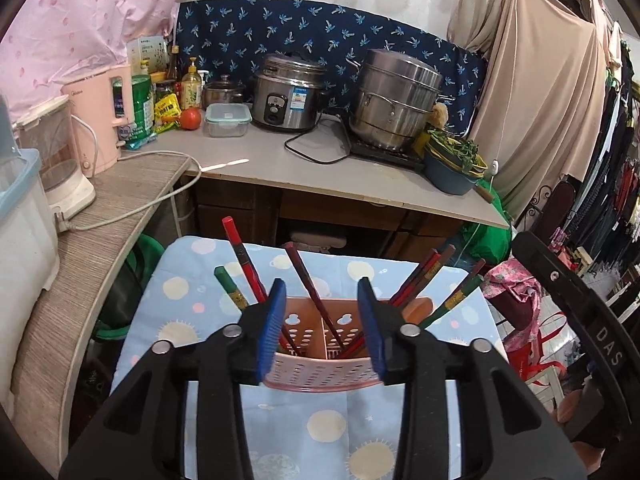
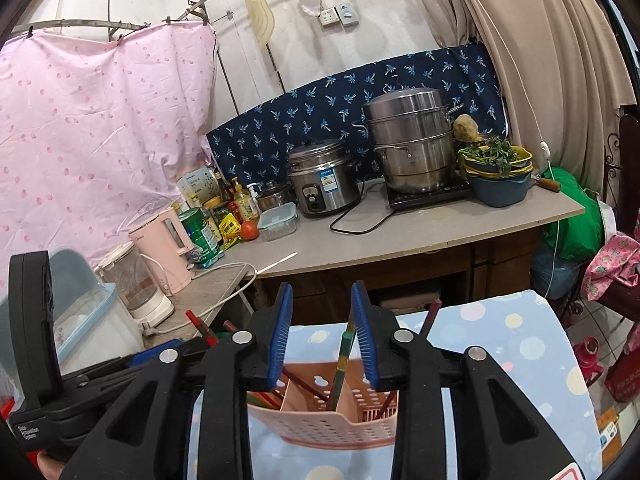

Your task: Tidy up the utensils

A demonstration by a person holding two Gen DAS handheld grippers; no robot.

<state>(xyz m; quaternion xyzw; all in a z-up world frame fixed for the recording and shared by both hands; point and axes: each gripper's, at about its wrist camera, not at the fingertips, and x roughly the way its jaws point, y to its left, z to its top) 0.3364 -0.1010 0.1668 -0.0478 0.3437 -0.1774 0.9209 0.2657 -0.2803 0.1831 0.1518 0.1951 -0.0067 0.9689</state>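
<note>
A pink perforated utensil holder (image 1: 320,364) is sitting on a blue dotted cloth (image 1: 332,420), its chopsticks (image 1: 308,280) standing on end and fanning outward, tips down in the compartments. The left gripper (image 1: 322,324) is hovering just above the holder with its blue pads spread apart, gripping nothing. Only the right wrist view is showing a green chopstick (image 2: 342,356) rising nearly upright between the parted pads of the right gripper (image 2: 322,338); contact cannot be confirmed.

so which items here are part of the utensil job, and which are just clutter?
Job:
pink perforated plastic utensil holder
red and green lacquered chopsticks
left hand-held gripper
right hand-held gripper

Clutter:
steel rice cooker
stacked steel steamer pot
red tomato
pink electric kettle
</note>
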